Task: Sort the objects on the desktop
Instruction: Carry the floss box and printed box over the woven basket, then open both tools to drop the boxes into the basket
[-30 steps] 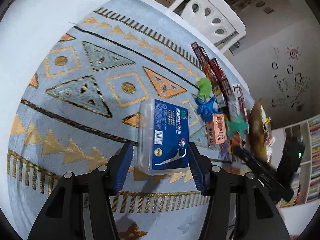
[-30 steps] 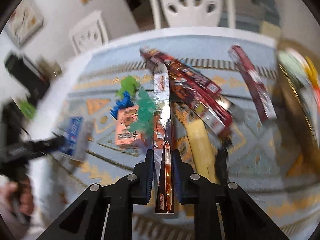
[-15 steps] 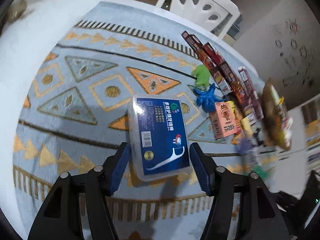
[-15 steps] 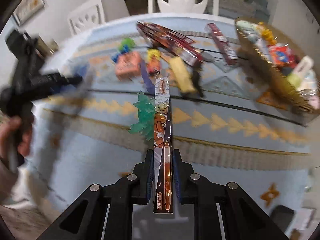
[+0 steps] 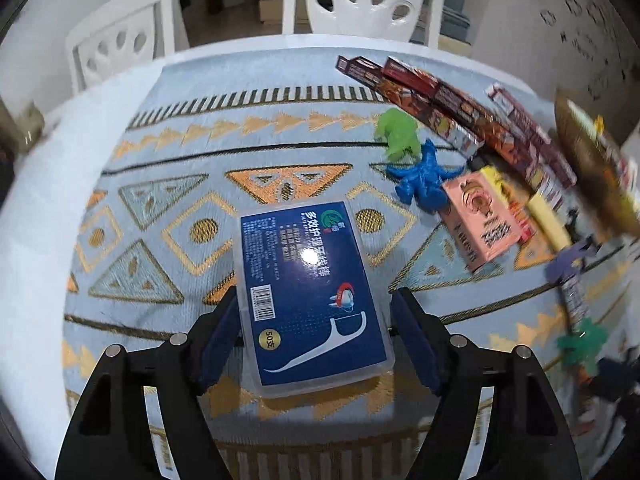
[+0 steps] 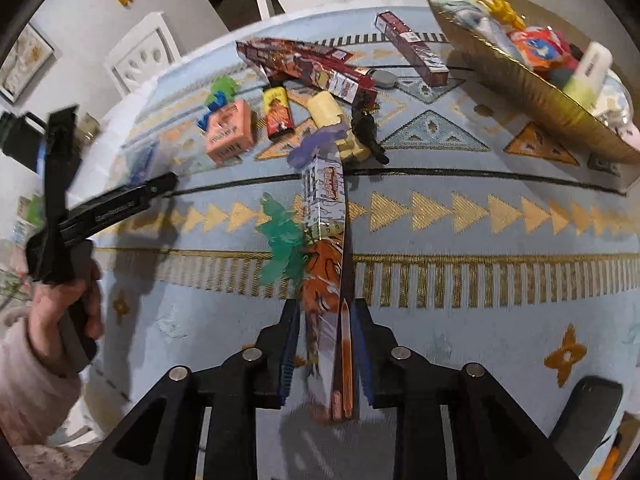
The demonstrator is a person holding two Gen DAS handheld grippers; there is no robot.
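Left wrist view shows the left gripper (image 5: 312, 336) opening, pads clear of the dental floss pick box (image 5: 312, 292) lying at lower centre, while the right gripper (image 6: 326, 354) likewise opens around the long snack packet (image 6: 328, 300), so both placements seem finishing and withdrawal comes next.

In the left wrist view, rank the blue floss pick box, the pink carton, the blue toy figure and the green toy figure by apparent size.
1. Blue floss pick box, though nearness to the camera inflates it.
2. Pink carton.
3. Blue toy figure and green toy figure look about alike; not ranked.
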